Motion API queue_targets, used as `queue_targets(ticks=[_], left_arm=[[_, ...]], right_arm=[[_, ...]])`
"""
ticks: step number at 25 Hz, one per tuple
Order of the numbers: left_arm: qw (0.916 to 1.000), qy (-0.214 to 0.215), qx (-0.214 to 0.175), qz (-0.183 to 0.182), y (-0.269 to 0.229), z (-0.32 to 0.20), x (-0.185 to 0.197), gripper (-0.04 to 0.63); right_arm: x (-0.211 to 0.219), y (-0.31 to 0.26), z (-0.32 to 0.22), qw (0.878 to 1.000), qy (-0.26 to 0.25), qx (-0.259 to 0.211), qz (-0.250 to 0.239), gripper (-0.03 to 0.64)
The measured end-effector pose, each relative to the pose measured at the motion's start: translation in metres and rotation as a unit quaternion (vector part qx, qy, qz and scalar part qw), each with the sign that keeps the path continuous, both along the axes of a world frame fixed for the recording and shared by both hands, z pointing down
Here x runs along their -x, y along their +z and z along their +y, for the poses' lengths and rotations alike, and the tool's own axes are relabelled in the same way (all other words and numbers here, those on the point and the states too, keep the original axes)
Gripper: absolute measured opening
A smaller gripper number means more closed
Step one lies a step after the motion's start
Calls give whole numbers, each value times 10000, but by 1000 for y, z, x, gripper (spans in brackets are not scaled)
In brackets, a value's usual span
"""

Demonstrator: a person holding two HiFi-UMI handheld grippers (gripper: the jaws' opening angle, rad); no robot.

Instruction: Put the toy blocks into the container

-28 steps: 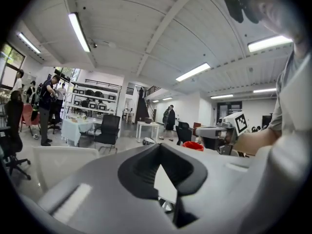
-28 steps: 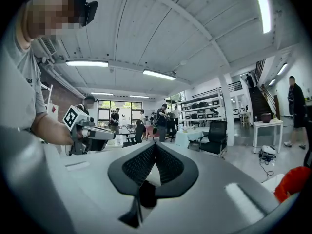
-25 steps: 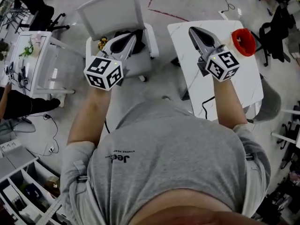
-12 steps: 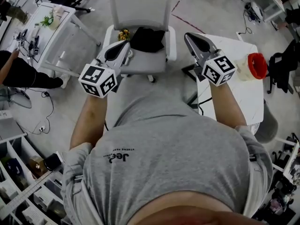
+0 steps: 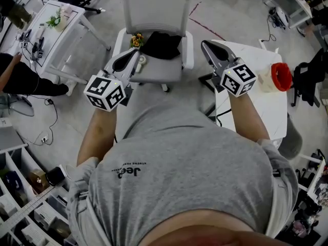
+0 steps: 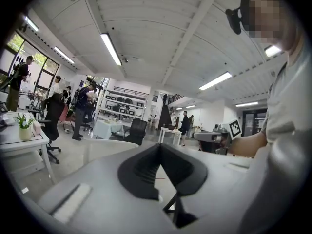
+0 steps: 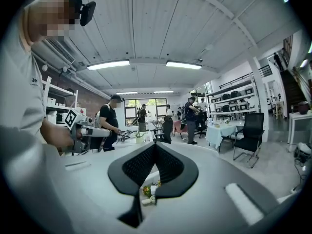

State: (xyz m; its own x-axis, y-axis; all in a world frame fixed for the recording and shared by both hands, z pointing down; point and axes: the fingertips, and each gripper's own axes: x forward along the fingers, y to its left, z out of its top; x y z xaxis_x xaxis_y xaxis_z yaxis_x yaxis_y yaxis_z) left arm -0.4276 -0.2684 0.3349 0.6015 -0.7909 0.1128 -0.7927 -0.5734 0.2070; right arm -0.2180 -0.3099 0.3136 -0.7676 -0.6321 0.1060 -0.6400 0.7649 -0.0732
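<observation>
Small yellow and white toy blocks point(image 5: 136, 39) lie on the seat of a white office chair point(image 5: 154, 65), beside a black cloth-like thing point(image 5: 161, 42). A few show below the closed jaws in the right gripper view point(image 7: 148, 191). The container point(image 5: 275, 77), beige with a red rim, lies on a white marble-look table point(image 5: 251, 111) at the right. My left gripper point(image 5: 132, 54) hangs over the chair's left side, shut and empty, its jaws meeting at the tip point(image 6: 159, 145). My right gripper point(image 5: 209, 46) hovers between chair and table, shut with nothing in it point(image 7: 155, 144).
A white desk point(image 5: 56, 29) with a small plant and gear stands at the left, a seated person point(image 5: 20, 81) beside it. Cables run over the grey floor. Shelves point(image 5: 25, 199) sit at the lower left. Several people and tables stand far off in both gripper views.
The view has swung so the chair sits in the middle and the table further right. Both grippers keep their pose and stay shut; the left one has dropped slightly.
</observation>
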Motion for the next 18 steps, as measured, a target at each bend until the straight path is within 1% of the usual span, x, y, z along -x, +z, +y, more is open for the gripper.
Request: queue_targets(ticks=[5,18], left_arm=[[10000,66,-36,-9,-5,-4,-6,57],[9999,91,-36,23,-7,-4,-10,58]], right_arm=[[-3,-7,-3,9999,9,-103,46,2],[-7,-9,-3,9999,-14,-131,83,2]])
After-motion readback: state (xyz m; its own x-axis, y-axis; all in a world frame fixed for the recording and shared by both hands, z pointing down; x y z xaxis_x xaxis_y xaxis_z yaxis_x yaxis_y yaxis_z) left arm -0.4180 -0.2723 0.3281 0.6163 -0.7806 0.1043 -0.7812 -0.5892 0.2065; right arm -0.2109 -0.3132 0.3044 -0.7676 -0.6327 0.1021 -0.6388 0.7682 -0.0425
